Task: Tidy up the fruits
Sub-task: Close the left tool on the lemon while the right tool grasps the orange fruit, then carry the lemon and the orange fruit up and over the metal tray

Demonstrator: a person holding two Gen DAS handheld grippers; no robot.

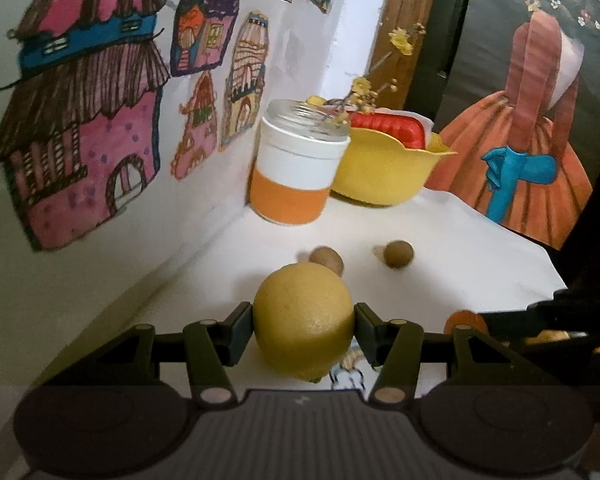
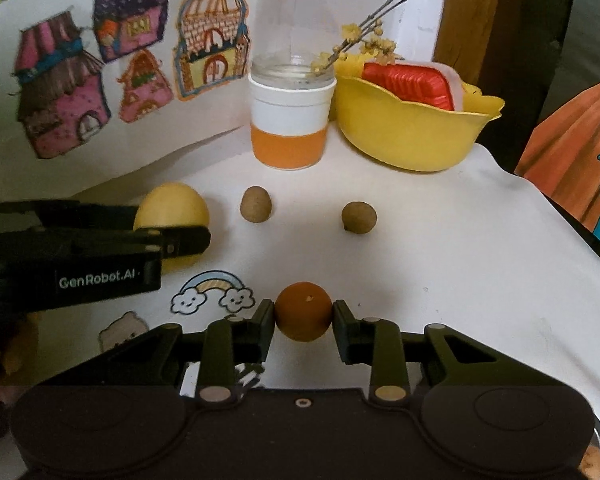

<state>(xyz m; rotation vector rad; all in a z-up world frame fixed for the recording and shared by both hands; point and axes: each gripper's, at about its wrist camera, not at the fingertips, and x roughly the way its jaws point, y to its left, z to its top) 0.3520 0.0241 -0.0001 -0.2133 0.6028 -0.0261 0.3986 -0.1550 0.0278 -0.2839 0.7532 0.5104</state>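
Yellow fills my left gripper [image 1: 304,330]: its two pads press the sides of a lemon [image 1: 303,318], which sits on the white sheet [image 1: 440,248] near the wall. My right gripper [image 2: 304,318] is closed on a small orange [image 2: 303,317], low over the same sheet. Only the right view shows the left gripper from the side, its black finger crossing the lemon's front, along with the rainbow sticker [image 2: 214,290] between the two fruits; the left view catches just an orange sliver at its right edge. In the left view the lemon's long axis runs up and down the frame, its nub at the near, lower end. Both views show two brown fruits [image 2: 256,204] [image 2: 359,217] lying apart beyond my grippers, then a jar [image 2: 288,116] just beside a yellow bowl [image 2: 412,128] holding a red tray [image 2: 412,84].
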